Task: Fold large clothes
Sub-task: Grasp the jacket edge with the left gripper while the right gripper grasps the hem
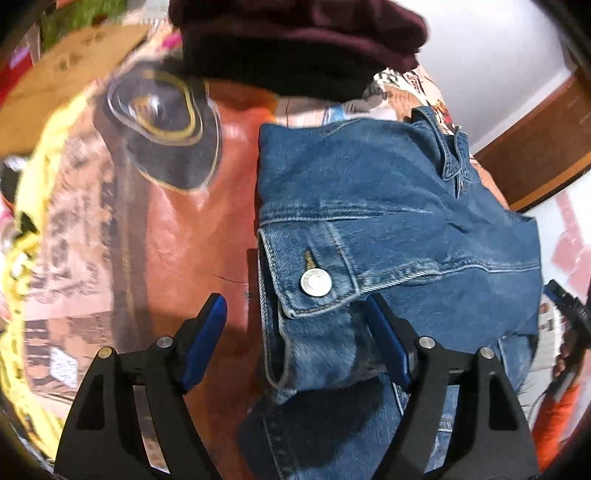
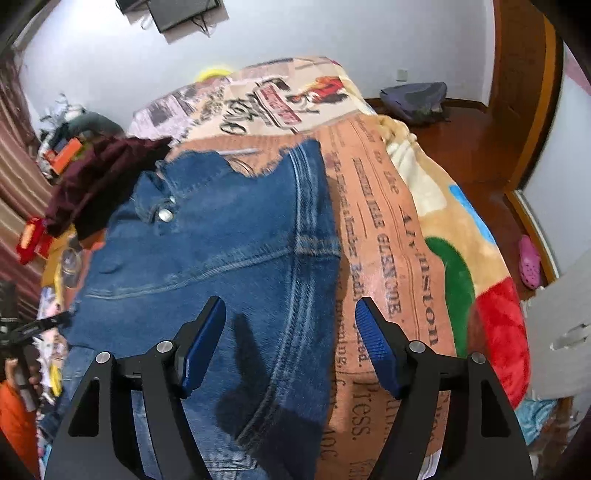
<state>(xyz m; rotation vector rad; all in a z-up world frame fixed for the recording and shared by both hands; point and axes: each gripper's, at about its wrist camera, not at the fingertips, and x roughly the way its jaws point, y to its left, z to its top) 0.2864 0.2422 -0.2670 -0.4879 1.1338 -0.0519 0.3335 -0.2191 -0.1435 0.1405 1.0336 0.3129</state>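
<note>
A blue denim jacket (image 1: pixel 388 221) lies folded on a printed blanket (image 1: pixel 177 258) on a bed. Its buttoned cuff with a silver button (image 1: pixel 315 282) lies between my left gripper's fingers. My left gripper (image 1: pixel 297 314) is open, just above the cuff, holding nothing. In the right wrist view the same jacket (image 2: pixel 207 251) shows its frayed hem edge at the far side. My right gripper (image 2: pixel 290 317) is open and empty, hovering over the jacket's near right edge.
A dark maroon garment (image 1: pixel 295 33) lies beyond the jacket; it also shows in the right wrist view (image 2: pixel 99 177). The blanket (image 2: pixel 388 221) hangs over the bed's right side. A wooden floor (image 2: pixel 472 147) with a bag and a pink shoe (image 2: pixel 530 266) lies right.
</note>
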